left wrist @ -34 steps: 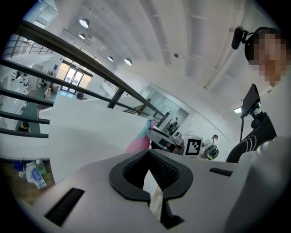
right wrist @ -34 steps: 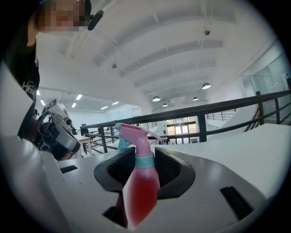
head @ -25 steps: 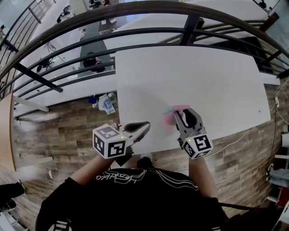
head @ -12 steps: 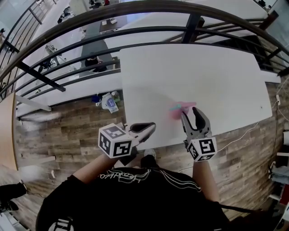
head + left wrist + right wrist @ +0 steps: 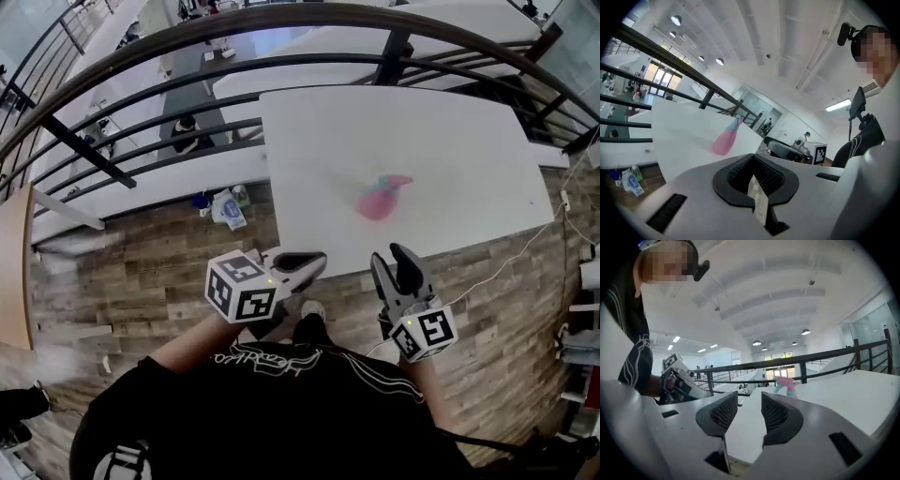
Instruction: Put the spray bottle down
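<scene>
Back from the spray bottle (image 5: 380,199) came the right gripper (image 5: 392,255), its jaws wide apart and empty. The bottle stood free on the table (image 5: 450,131), nearer its front edge. The left gripper (image 5: 314,261), closed on nothing, hung at that edge. Pulling straight away, without brushing the bottle, looked the safest finish.

White table (image 5: 431,141) w/ black railing (image 5: 392,54) behind, plastic bags (image 5: 225,208) on wood floor (image 5: 141,272) nr its L edge.
</scene>
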Demonstrator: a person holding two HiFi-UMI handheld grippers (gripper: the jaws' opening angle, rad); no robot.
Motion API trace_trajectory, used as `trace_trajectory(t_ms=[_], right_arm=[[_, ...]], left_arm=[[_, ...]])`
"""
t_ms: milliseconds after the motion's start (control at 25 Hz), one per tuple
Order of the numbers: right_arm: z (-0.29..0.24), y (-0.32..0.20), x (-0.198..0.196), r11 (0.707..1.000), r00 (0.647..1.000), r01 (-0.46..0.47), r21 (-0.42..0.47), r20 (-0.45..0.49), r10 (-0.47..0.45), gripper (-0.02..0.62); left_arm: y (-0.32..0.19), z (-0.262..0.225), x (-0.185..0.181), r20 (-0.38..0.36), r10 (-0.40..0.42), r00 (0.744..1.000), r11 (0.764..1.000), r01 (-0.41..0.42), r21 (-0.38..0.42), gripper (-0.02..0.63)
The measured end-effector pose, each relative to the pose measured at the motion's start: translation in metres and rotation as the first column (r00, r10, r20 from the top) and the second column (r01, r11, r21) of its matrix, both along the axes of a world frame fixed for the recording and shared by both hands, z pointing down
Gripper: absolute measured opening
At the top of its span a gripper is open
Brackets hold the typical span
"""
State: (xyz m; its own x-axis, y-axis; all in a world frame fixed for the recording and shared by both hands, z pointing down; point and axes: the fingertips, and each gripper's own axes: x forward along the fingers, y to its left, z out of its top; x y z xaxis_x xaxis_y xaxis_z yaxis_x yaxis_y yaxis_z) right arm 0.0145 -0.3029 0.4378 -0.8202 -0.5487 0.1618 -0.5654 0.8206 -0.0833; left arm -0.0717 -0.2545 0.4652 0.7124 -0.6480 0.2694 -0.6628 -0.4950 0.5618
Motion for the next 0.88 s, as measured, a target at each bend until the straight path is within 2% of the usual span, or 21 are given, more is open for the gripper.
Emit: trace_trajectory(t_ms=[80,200,280,520,720,880], right_arm=[[-0.011,0.019,-0.003,1.000,0.999,0.014,-0.006,0.036,-0.013,0.143],[-0.028,0.040,0.002,1.000,0.998,0.013,-0.023,0.069,-0.011,0.066],[-0.040,0.049,0.008,0.999,0.995,0.013,-0.033,0.101,-0.009,0.045],[-0.065,0.067,0.023,0.996,0.987,0.018,-0.084,0.158,-0.004,0.028],[-0.048,0.089,0.014,0.996,0.985,0.018,-0.092,0.171,-0.002,0.023],[-0.087,0.088,0.040,0.991,0.984,0.028,-0.129,0.180,-0.004,0.020]], left_arm=[[0.008,-0.007,-0.005,-0.002,0.002,1.000,1.000,-0.002,0.020,0.006],[0.019,-0.024,-0.006,-0.007,0.012,1.000,0.998,-0.011,0.058,0.006],[0.024,-0.040,0.000,-0.002,0.038,0.999,0.994,-0.038,0.100,0.006],[0.032,-0.079,0.019,0.014,0.106,0.994,0.977,-0.107,0.182,0.006],[0.050,-0.069,0.022,0.030,0.159,0.987,0.960,-0.162,0.226,0.006],[0.045,-0.113,0.055,0.025,0.172,0.985,0.959,-0.173,0.223,0.006]])
